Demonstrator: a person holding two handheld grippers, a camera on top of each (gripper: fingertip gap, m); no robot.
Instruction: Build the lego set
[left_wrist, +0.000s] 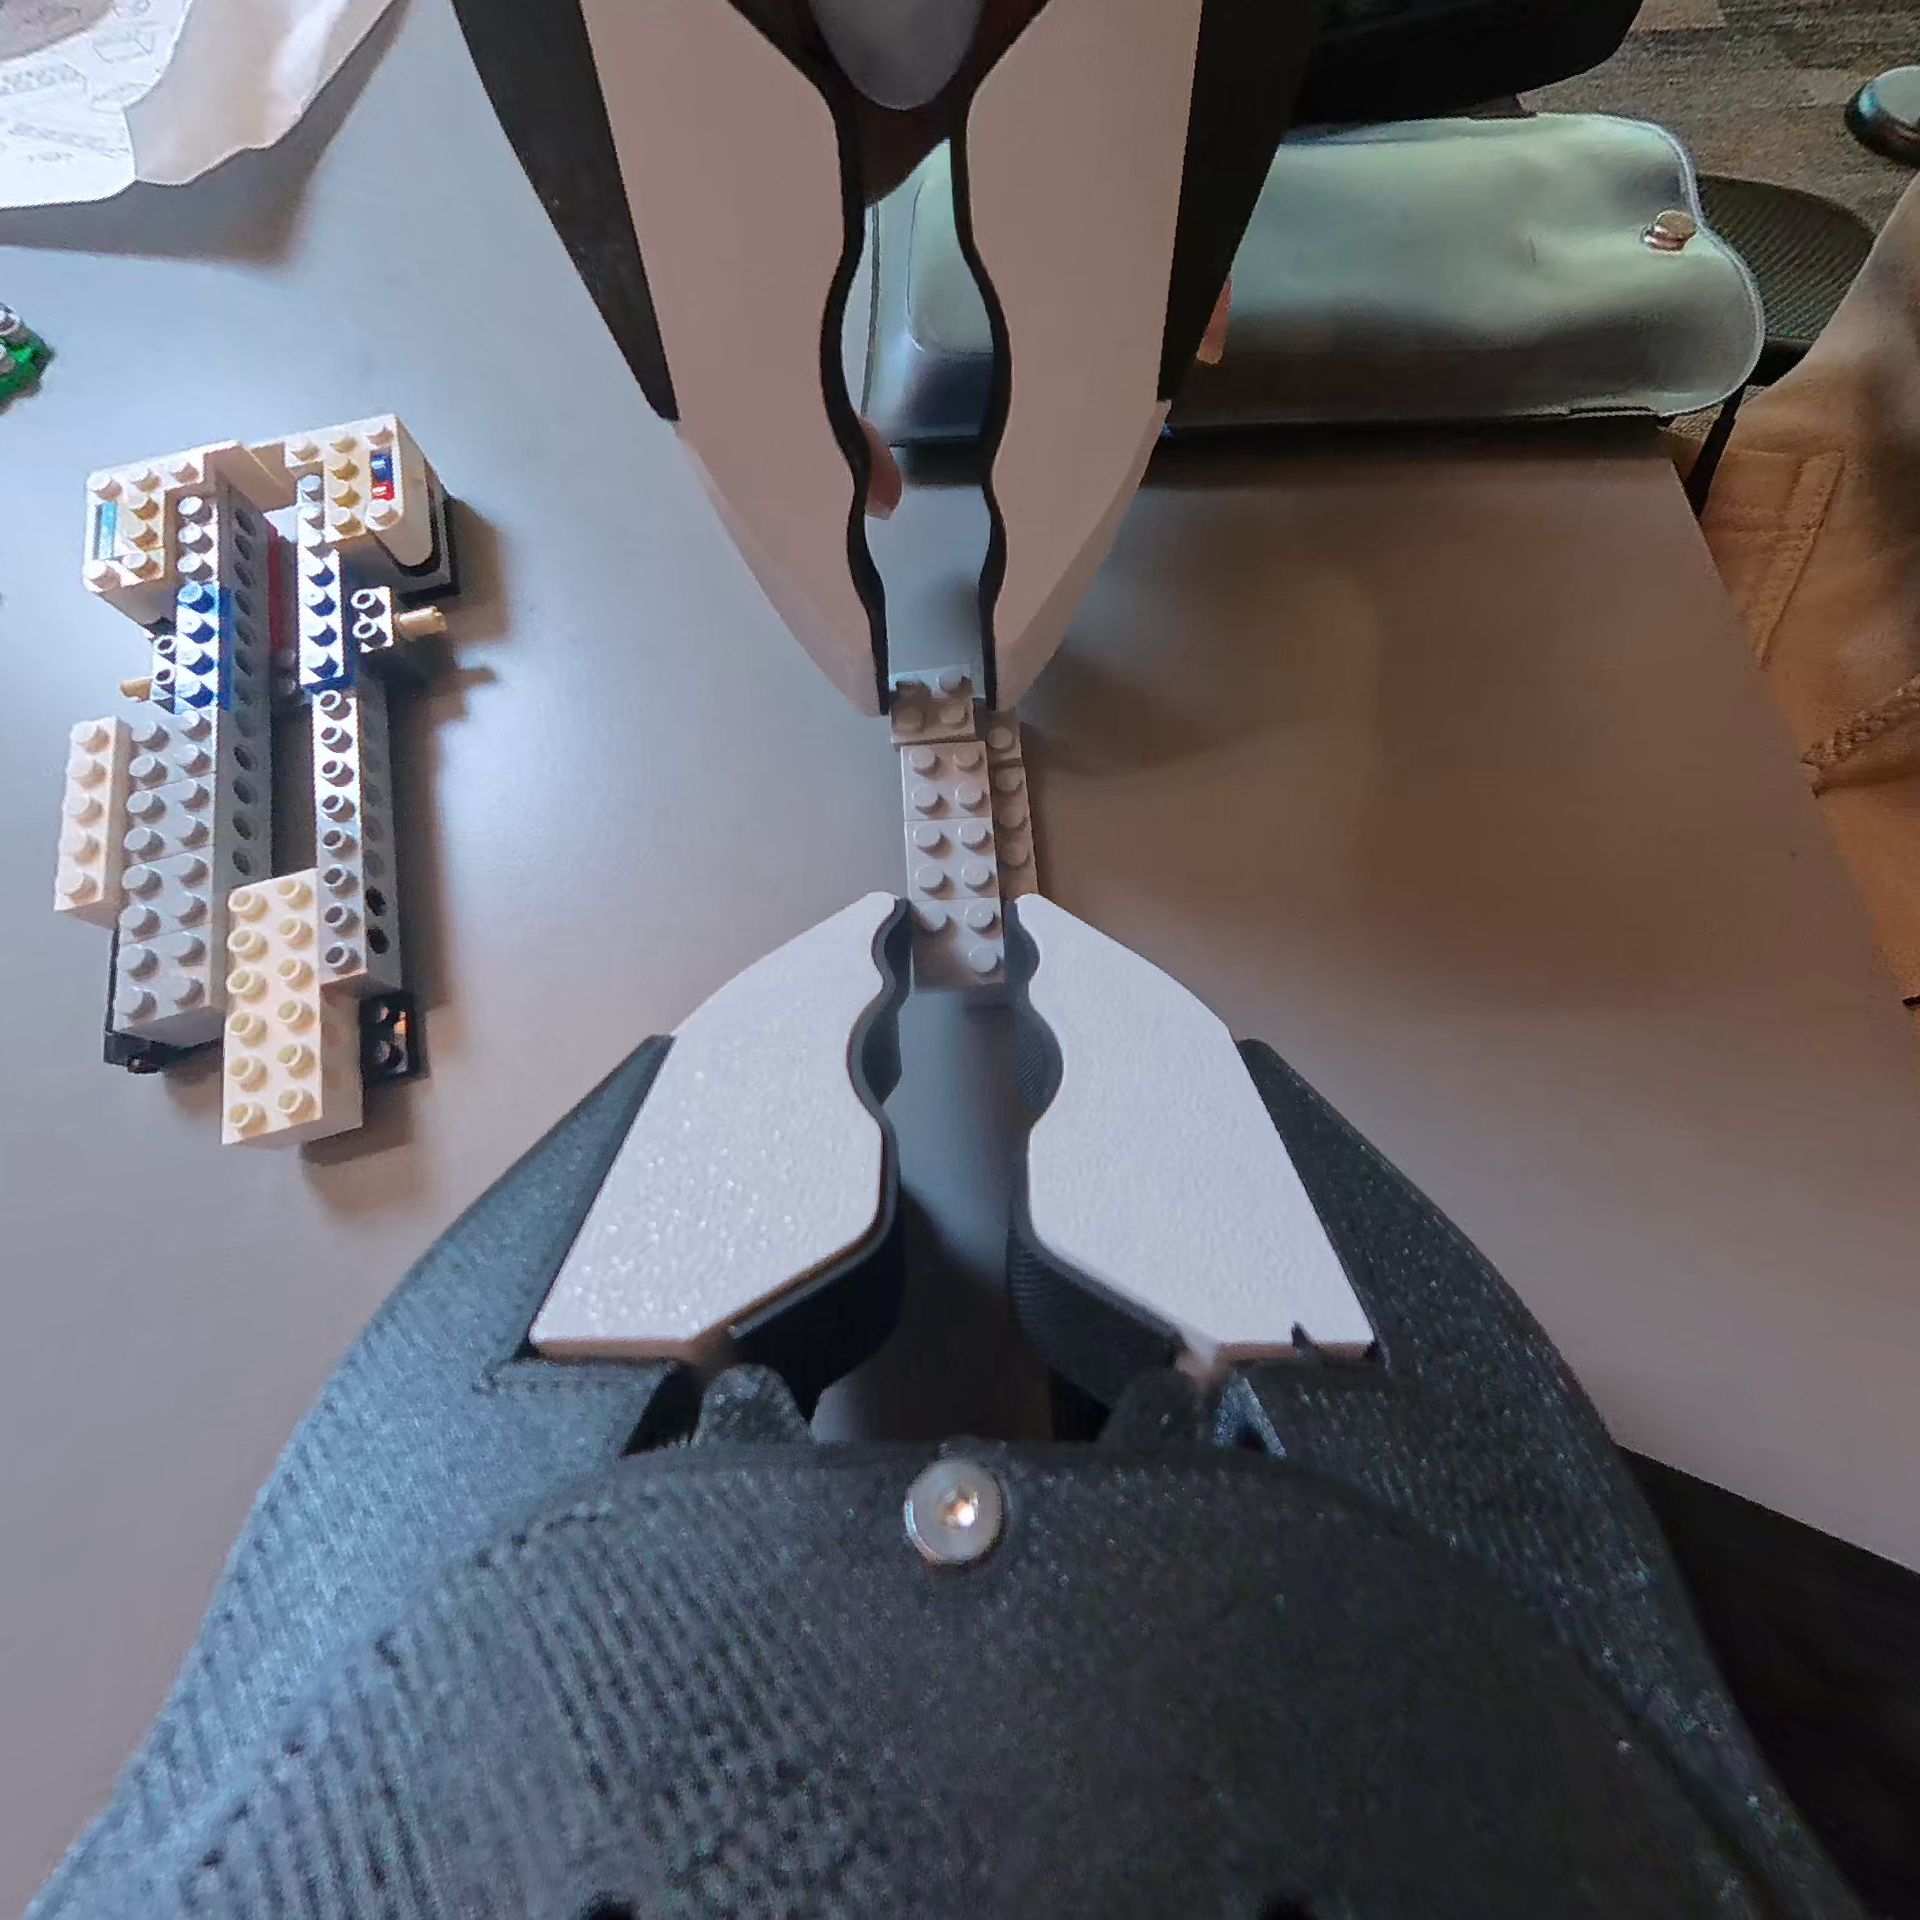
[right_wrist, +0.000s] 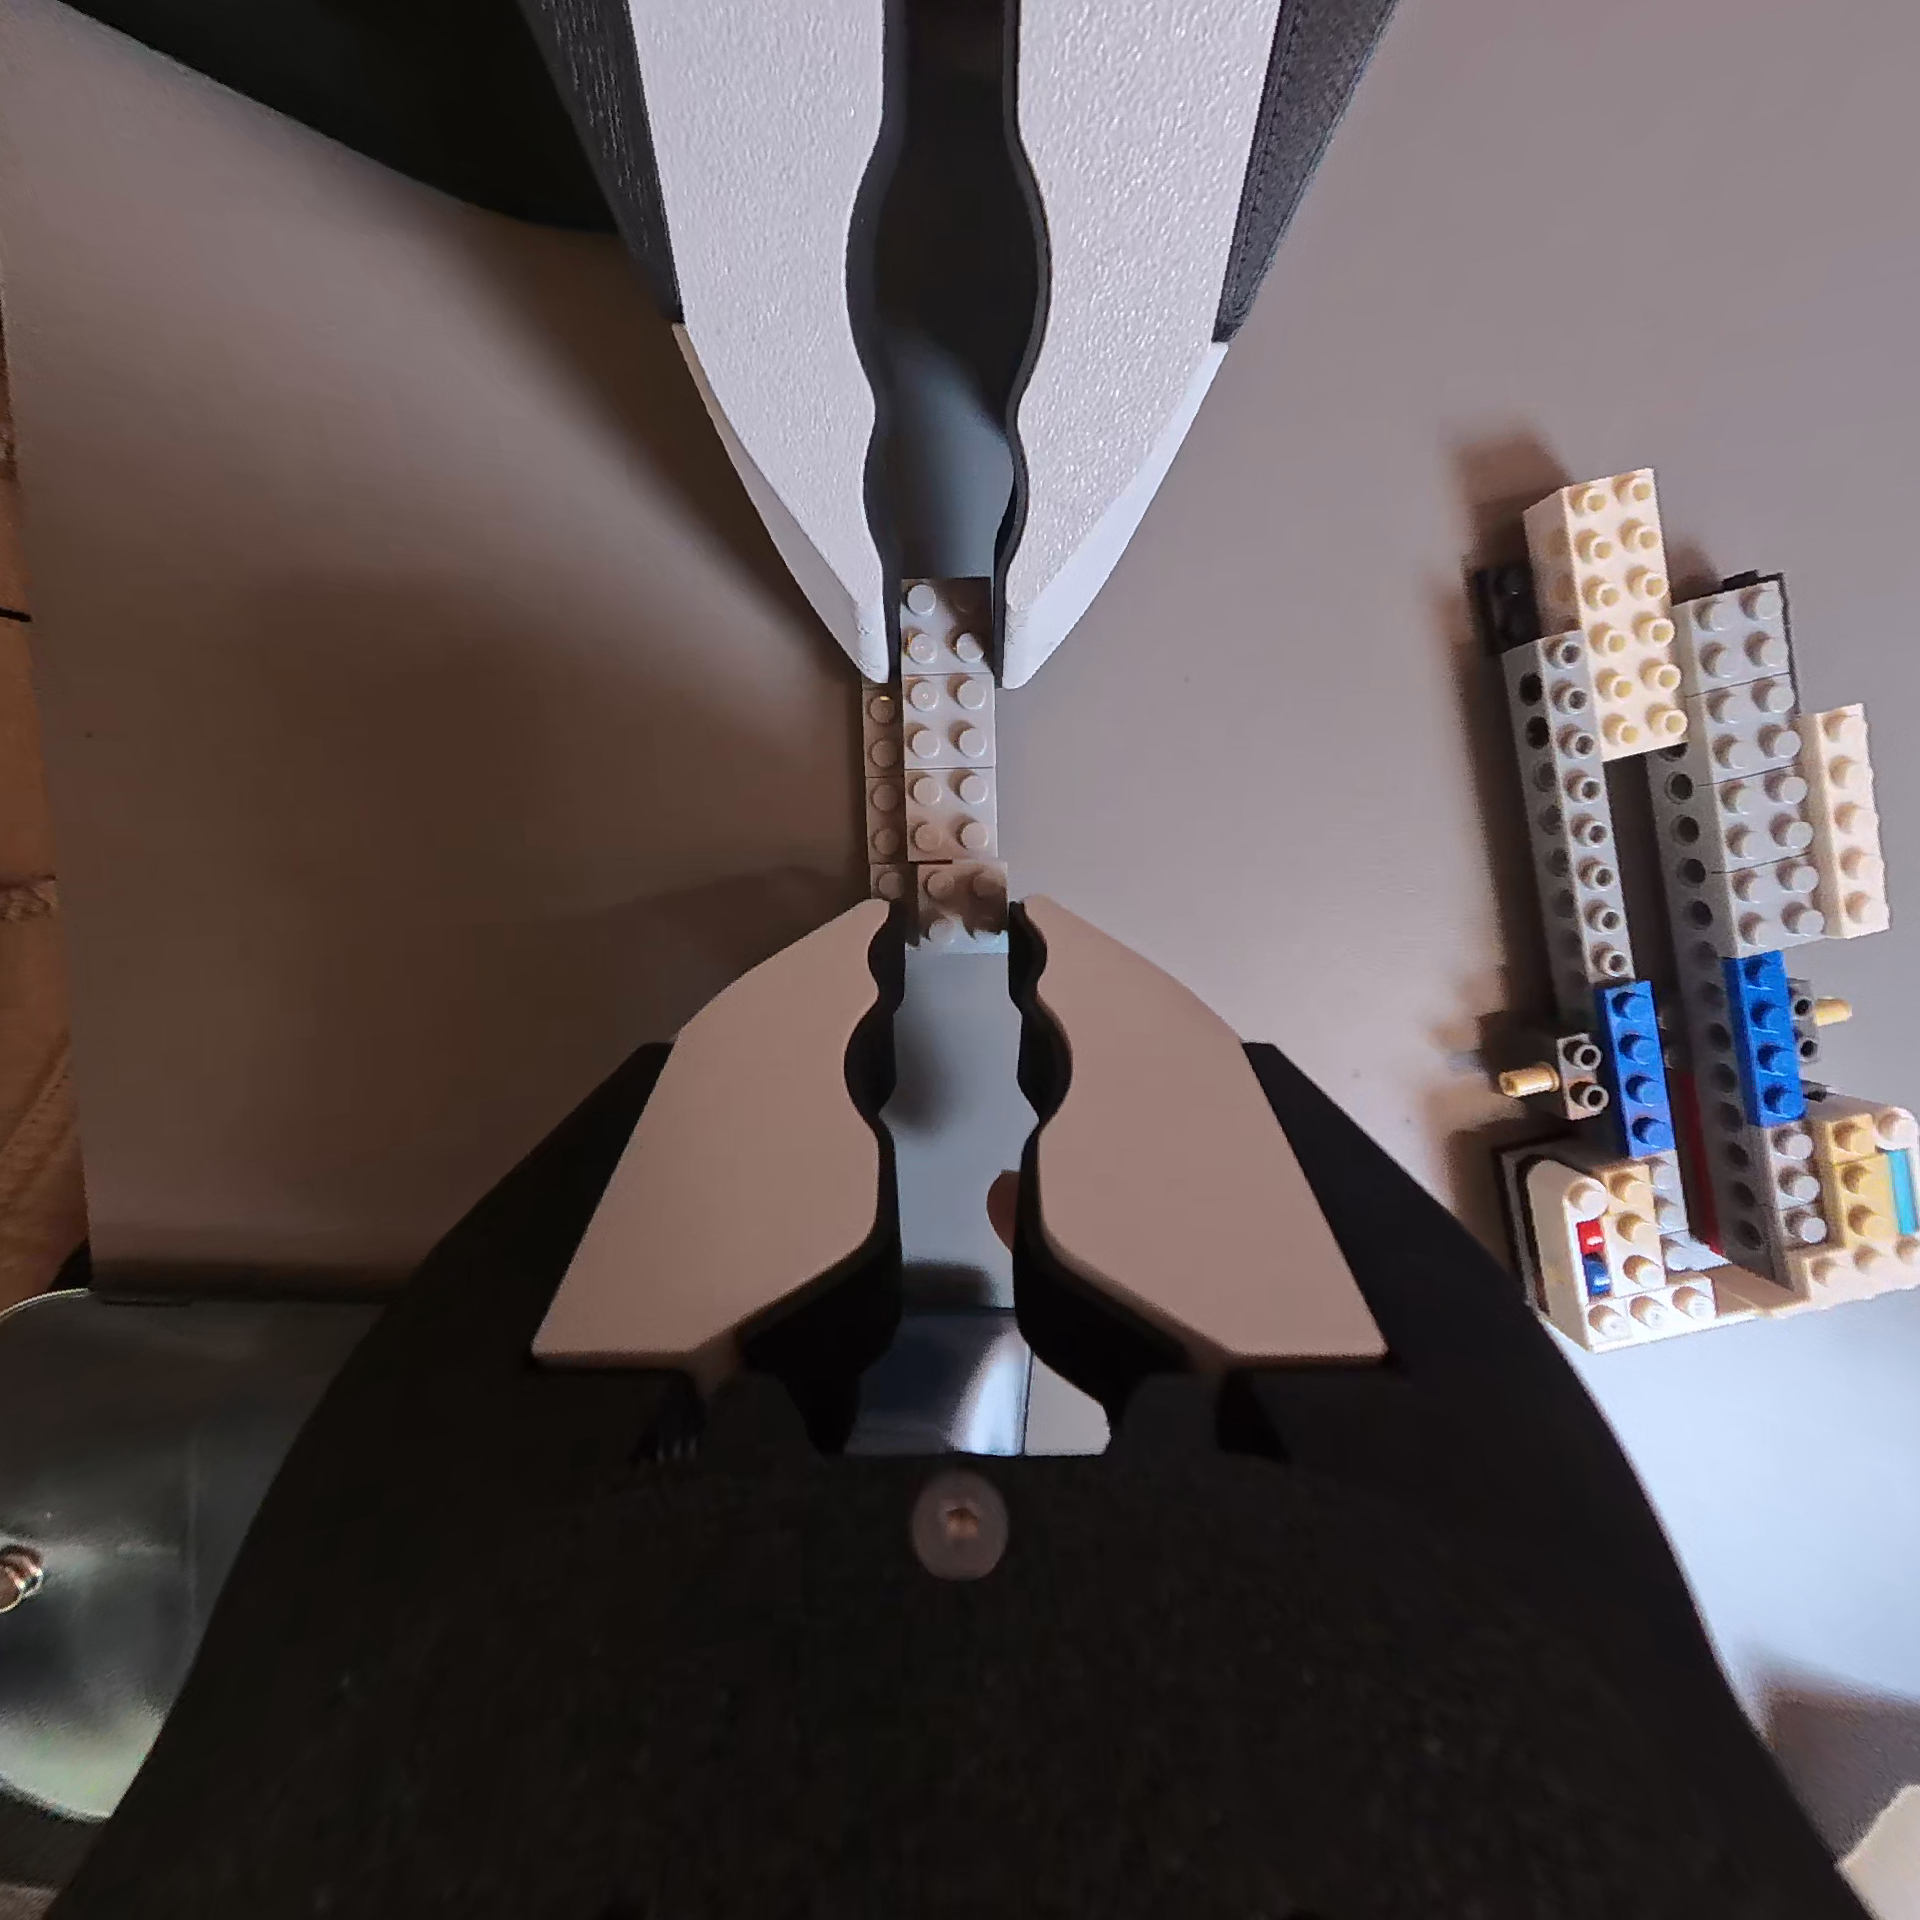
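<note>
Left gripper (left_wrist: 958, 940) and right gripper (right_wrist: 956, 925) facing each other, jaws of each clamped narrow on opposite ends of a grey brick strip (left_wrist: 961, 842) over the bench (left_wrist: 1351, 831) near its edge, partly built lego model (left_wrist: 249, 769) lying well aside on the bench

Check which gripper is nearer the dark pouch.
Right. The right gripper sits just in front of the pouch; the left gripper grips the other end of the brick strip, farther off.
</note>
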